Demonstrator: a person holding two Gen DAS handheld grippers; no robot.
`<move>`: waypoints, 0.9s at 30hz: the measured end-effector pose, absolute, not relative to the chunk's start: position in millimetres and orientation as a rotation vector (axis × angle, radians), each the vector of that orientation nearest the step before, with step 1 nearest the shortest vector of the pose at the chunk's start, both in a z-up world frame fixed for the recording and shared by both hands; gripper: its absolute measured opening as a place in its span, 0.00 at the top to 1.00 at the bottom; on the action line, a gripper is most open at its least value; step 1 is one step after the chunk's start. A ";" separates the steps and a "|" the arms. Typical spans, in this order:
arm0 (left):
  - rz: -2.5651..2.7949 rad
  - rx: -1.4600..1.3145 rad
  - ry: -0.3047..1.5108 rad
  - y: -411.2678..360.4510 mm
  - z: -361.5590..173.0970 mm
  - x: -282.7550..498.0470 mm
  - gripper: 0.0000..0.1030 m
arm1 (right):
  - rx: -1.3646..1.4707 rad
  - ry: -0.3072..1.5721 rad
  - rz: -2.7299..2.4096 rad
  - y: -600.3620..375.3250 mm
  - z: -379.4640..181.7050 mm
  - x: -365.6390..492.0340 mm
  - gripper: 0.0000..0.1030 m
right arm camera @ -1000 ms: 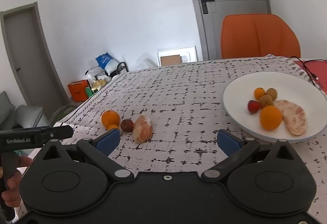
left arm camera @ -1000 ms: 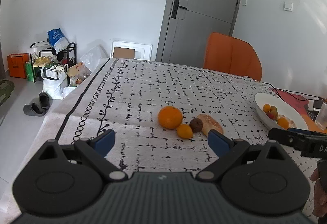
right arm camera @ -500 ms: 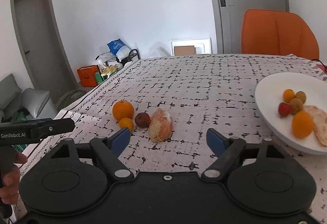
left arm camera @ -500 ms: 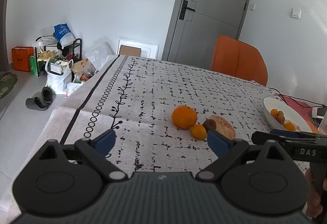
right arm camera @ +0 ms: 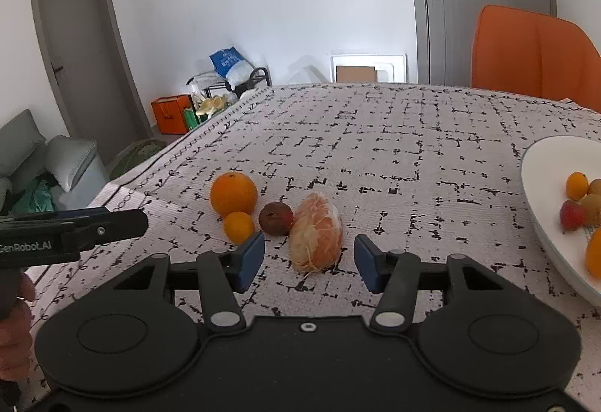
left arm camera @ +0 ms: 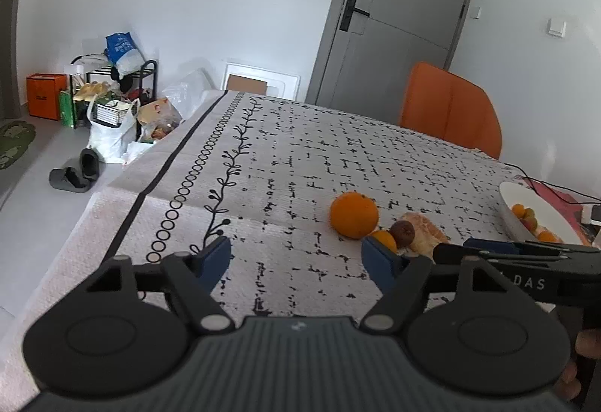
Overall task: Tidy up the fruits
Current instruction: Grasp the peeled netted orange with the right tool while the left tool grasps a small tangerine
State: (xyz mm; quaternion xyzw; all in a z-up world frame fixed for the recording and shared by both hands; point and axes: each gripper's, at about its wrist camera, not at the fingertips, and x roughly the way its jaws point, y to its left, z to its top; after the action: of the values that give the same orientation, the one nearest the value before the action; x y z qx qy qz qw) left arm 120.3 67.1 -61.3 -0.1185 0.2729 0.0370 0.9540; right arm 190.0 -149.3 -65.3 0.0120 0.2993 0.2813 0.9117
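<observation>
On the patterned tablecloth lie a big orange (right arm camera: 233, 193), a small orange (right arm camera: 239, 226), a brown fruit (right arm camera: 275, 218) and a peeled citrus piece (right arm camera: 317, 235). My right gripper (right arm camera: 308, 256) is low over the cloth, its jaws closing with the peeled piece's near end between them; the pads stand apart from it. The white plate (right arm camera: 541, 186) at the right holds several small fruits. My left gripper (left arm camera: 298, 258) hangs left of the big orange (left arm camera: 354, 214), jaws closing with nothing between them. The peeled piece (left arm camera: 424, 233) is partly hidden behind its right finger.
An orange chair (right arm camera: 533, 51) stands at the table's far side before a grey door. The table's left edge (left arm camera: 124, 194) drops to a floor with bags, a rack and slippers. Cables and a red item (left arm camera: 556, 194) lie beyond the plate.
Both grippers' jaws have narrowed, the right more. My right gripper has moved left from in front of the plate to the peeled citrus piece. The left view has shifted slightly.
</observation>
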 end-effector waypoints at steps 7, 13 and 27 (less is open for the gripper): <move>0.097 -0.237 0.565 65.9 -64.2 127.5 0.34 | -0.013 0.625 0.582 -139.9 -68.8 197.0 0.57; 0.106 -0.235 0.563 63.0 -64.0 130.6 0.36 | -0.060 0.621 0.568 -130.3 -70.7 199.3 0.58; 0.071 -0.227 0.580 48.6 -66.7 141.4 0.36 | -0.151 0.595 0.546 -126.0 -73.2 198.1 0.70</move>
State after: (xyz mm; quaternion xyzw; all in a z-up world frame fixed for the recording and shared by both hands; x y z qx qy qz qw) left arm 141.4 48.6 -66.7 -0.1118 0.2853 0.0351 0.9512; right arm 198.1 -126.0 -73.2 -0.0735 0.2891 0.2652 0.9169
